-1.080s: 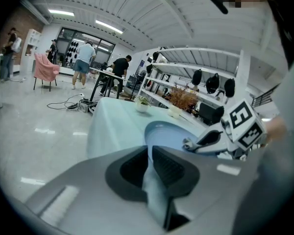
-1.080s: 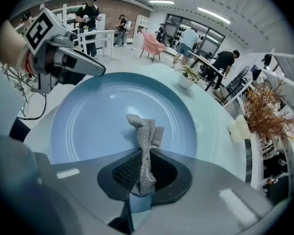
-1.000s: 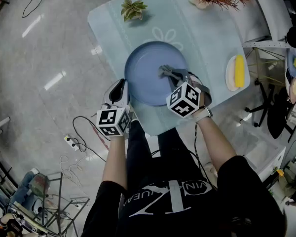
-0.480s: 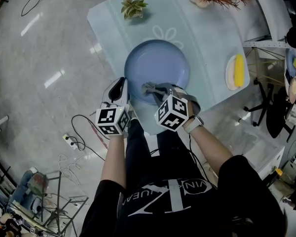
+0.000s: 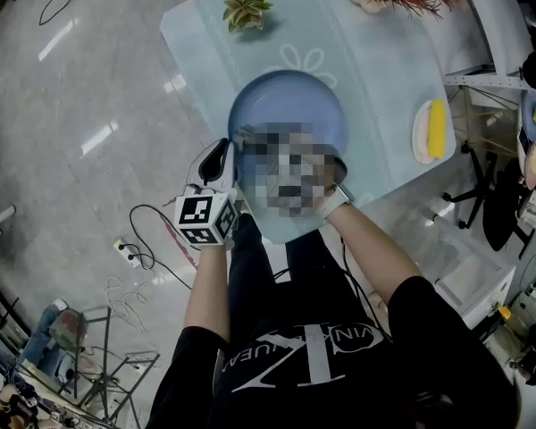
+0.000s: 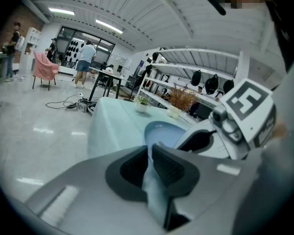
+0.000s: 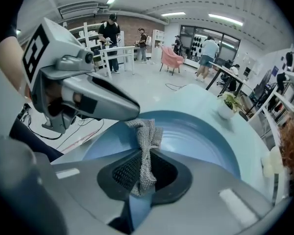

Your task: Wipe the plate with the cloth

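1. The right gripper [image 7: 144, 163] is clamped tight on the grey cloth [image 7: 146, 136], which bunches up out of the jaws and lies on the plate [image 7: 196, 136].
2. What's changed: a second ago the cloth sat around the plate's middle, half a second ago it was down on the near side, and now it's out at the left rim. In the head view a scrap of cloth [image 5: 244, 135] pokes out at that edge.
3. That reads as a sweeping stroke, centre through the near side to the left edge, so wiping looks well under way.
4. The right gripper's view has the cloth just beside the left gripper's nose. There's little room left that way, so a turn back seems likely.
5. The left gripper [image 6: 152, 168] hasn't budged in that second. Its jaws are pressed together on a pale blue fold, which looks like the tablecloth [image 5: 375, 52] edge and not the plate.
6. The plate [image 5: 290, 101] sits where it was, flat on the table's near-left part. Its far half looks untouched in this stroke.
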`<move>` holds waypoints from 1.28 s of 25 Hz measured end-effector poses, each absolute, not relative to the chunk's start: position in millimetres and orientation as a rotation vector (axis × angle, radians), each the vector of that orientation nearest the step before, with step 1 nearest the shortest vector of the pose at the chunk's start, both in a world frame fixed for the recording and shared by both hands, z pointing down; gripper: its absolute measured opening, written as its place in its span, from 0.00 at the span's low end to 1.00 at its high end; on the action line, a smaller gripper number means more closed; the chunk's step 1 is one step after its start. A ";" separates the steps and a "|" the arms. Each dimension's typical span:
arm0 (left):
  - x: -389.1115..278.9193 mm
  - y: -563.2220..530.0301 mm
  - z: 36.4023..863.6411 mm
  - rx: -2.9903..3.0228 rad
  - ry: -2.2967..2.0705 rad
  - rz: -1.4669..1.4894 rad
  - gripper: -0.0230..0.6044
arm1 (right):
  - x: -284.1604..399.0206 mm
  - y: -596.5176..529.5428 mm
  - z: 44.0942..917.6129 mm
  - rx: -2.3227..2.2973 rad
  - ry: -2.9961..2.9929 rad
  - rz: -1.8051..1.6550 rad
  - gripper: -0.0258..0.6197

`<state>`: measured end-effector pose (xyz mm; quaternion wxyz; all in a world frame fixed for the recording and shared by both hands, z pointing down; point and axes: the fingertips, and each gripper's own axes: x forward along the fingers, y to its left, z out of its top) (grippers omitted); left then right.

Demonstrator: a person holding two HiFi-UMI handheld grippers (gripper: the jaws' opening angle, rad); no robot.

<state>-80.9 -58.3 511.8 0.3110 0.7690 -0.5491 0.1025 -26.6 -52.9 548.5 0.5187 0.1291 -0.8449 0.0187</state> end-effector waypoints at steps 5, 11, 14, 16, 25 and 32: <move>-80.7 -58.2 511.7 2.031 -1.450 0.266 0.04 | -24.3 -92.7 547.2 0.374 -2.019 0.008 0.11; -81.3 -58.9 512.8 2.029 -1.450 0.267 0.04 | 4.5 -131.3 548.0 0.489 -1.974 0.004 0.11; -81.4 -58.9 512.5 2.030 -1.450 0.267 0.04 | 24.8 -143.6 547.6 0.554 -1.943 0.014 0.11; -81.5 -59.2 512.7 2.031 -1.450 0.267 0.04 | 38.6 -148.9 548.2 0.591 -1.917 0.018 0.11; -81.5 -60.6 514.0 2.035 -1.448 0.270 0.04 | 77.8 -137.4 550.1 0.643 -1.845 0.015 0.11; -81.4 -60.5 514.1 2.037 -1.444 0.271 0.04 | 77.7 -97.9 550.5 0.578 -1.852 0.016 0.11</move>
